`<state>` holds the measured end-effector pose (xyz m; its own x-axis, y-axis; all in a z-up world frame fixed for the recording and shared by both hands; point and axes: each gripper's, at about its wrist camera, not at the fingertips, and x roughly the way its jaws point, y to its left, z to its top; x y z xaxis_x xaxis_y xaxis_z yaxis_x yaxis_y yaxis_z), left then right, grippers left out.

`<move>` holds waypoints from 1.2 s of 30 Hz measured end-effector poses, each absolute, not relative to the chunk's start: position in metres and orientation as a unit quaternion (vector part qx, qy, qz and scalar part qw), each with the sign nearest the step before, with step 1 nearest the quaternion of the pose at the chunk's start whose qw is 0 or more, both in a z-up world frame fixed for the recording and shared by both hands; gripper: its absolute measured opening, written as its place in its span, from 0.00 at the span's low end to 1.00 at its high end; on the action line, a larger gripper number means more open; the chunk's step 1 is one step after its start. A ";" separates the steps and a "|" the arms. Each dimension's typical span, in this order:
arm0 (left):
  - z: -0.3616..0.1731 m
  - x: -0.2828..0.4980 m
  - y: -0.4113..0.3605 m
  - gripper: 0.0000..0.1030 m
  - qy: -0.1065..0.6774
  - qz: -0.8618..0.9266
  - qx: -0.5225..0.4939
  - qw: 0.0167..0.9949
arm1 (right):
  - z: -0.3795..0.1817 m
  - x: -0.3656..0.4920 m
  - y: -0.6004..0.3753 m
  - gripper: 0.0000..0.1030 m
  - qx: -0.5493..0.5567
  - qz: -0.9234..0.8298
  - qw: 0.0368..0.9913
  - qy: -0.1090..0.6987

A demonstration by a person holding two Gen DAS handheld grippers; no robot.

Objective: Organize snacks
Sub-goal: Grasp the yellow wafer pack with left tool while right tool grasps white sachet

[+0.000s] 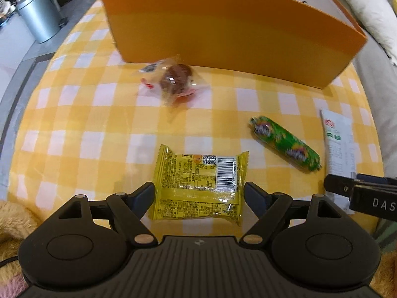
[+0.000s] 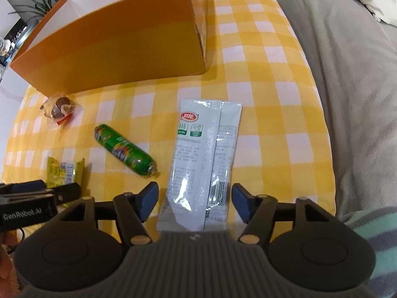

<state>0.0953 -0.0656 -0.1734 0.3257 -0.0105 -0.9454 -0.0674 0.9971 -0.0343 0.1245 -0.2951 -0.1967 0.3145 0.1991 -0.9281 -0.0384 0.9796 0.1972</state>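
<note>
An orange box (image 1: pixel 230 27) stands at the back of the yellow checked cloth (image 1: pixel 82 114); it also shows in the right wrist view (image 2: pixel 119 47). My left gripper (image 1: pixel 199 193) is open, its fingers on either side of a yellow snack packet (image 1: pixel 198 186) lying flat. My right gripper (image 2: pixel 194 198) is open around the near end of a long white packet (image 2: pixel 202 161). A green sausage (image 1: pixel 285 144) and a clear-wrapped brown cake (image 1: pixel 173 79) lie between the packets and the box.
A grey metal bin (image 1: pixel 38 12) stands on the floor at far left. A grey sofa cushion (image 2: pixel 347 87) borders the cloth on the right. A furry tan thing (image 1: pixel 12 221) lies at my near left.
</note>
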 end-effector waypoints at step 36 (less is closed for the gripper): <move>-0.163 0.095 -0.046 0.65 0.553 -0.005 -0.063 0.831 | -0.184 0.116 -0.293 0.45 0.060 0.069 0.829 0.552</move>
<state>0.0948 -0.0465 -0.1633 0.3882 -0.0777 -0.9183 -0.0614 0.9920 -0.1099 0.1158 -0.2933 -0.1842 0.3815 0.1807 -0.9065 -0.0483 0.9833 0.1757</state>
